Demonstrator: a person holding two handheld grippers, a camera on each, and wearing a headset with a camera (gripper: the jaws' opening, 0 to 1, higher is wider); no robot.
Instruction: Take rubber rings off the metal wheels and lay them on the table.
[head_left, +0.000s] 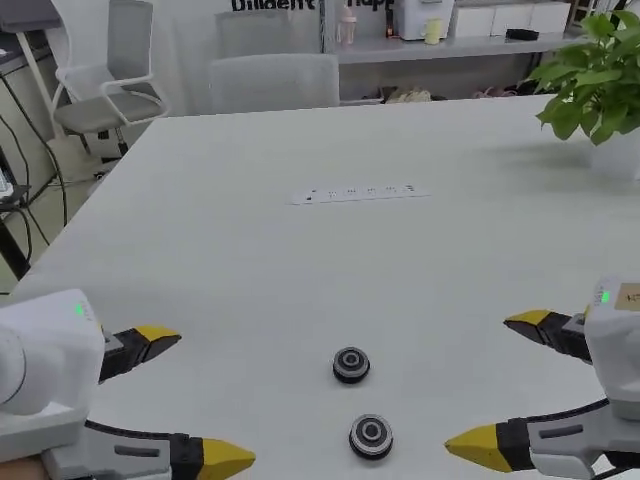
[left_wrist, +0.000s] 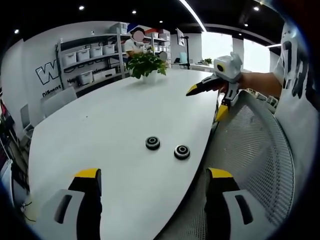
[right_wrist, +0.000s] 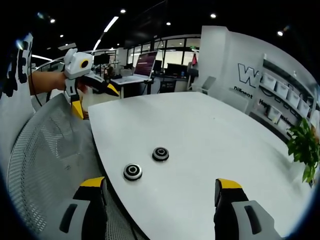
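White table (head_left: 300, 150) holds two wheels (head_left: 351, 365) between left tongs (head_left: 205, 398) and right tongs (head_left: 482, 383) (both agape).

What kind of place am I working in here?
Most likely an office or lab workspace: a large white table, office chairs beside it, shelves of white storage bins along the wall, and a potted plant.

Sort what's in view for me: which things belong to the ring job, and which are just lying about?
Job in hand: far wheel and near wheel, each with a dark ring around it; left gripper and right gripper, both open; the table where the rings go.

Lying about: power strip, potted plant, office chair.
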